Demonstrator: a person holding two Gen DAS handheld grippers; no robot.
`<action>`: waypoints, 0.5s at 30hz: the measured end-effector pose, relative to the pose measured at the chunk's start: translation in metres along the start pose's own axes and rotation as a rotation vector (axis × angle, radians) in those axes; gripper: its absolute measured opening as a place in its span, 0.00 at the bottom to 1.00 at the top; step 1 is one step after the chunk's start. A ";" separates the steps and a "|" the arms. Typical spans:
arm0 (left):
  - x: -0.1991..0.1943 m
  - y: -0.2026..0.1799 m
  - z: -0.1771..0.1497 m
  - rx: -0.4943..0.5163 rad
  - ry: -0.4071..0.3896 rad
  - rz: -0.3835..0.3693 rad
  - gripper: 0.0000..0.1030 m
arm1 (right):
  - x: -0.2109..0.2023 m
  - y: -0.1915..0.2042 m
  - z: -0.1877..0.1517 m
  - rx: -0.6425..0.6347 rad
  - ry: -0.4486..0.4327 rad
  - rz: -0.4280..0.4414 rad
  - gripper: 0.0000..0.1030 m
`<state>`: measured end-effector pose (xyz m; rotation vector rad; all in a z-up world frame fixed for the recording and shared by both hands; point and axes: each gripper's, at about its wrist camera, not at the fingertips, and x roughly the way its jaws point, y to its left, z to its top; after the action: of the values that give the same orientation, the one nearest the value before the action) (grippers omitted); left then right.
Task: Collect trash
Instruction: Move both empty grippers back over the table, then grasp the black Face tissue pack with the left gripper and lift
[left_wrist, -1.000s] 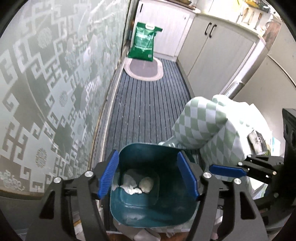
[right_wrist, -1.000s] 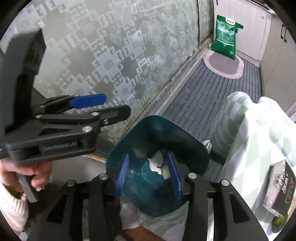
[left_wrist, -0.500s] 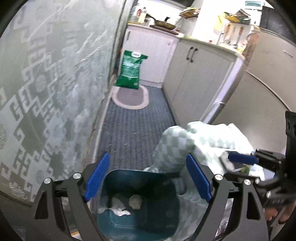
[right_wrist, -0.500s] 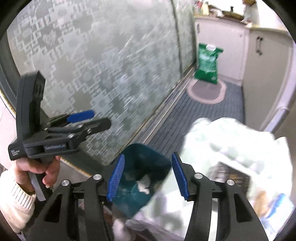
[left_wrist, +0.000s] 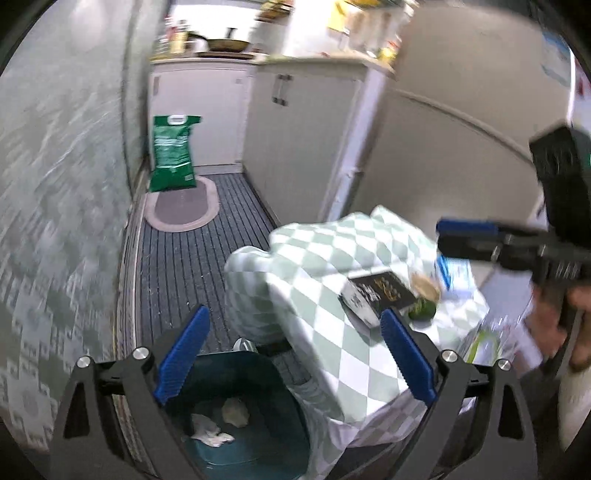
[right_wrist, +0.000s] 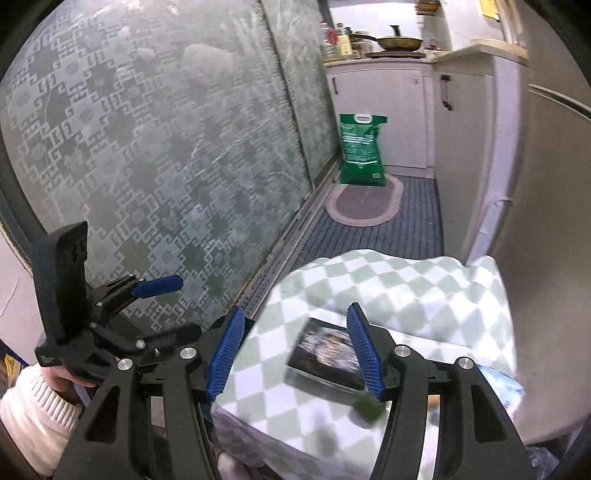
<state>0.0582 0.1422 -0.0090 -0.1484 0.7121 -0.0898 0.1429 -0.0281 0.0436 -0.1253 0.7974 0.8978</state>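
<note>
— While both grippers hang over the checked cloth (left_wrist: 332, 343), where's the trash?
— Crumpled tissues (left_wrist: 221, 421) lie in the teal bin (left_wrist: 258, 443), under the left gripper (left_wrist: 295, 363), whose jaws are opening, empty.
— And the right gripper (right_wrist: 295, 354)?
— Opening too, empty, above a black packet (right_wrist: 325, 354).

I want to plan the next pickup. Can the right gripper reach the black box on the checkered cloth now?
Probably yes. The right gripper, jaws opening and empty, hangs above the black box on the checkered cloth, nothing between.

My left gripper (left_wrist: 295, 360) and right gripper (right_wrist: 293, 354) share black angular frames, ribbed blue pads (left_wrist: 183, 354) and silver screws (right_wrist: 187, 353). At eight o'clock, a cream ribbed-knit sleeve (right_wrist: 35, 410).
</note>
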 end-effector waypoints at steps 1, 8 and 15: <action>0.005 -0.005 -0.001 0.026 0.017 0.000 0.94 | -0.002 -0.003 -0.001 0.006 -0.001 -0.002 0.58; 0.039 -0.038 -0.008 0.226 0.069 -0.006 0.94 | -0.023 -0.027 -0.016 0.026 0.002 -0.023 0.60; 0.072 -0.051 -0.003 0.318 0.144 -0.135 0.95 | -0.036 -0.058 -0.032 0.066 0.020 -0.056 0.61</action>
<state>0.1089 0.0824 -0.0493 0.1160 0.8211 -0.3436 0.1546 -0.1020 0.0321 -0.0986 0.8370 0.8179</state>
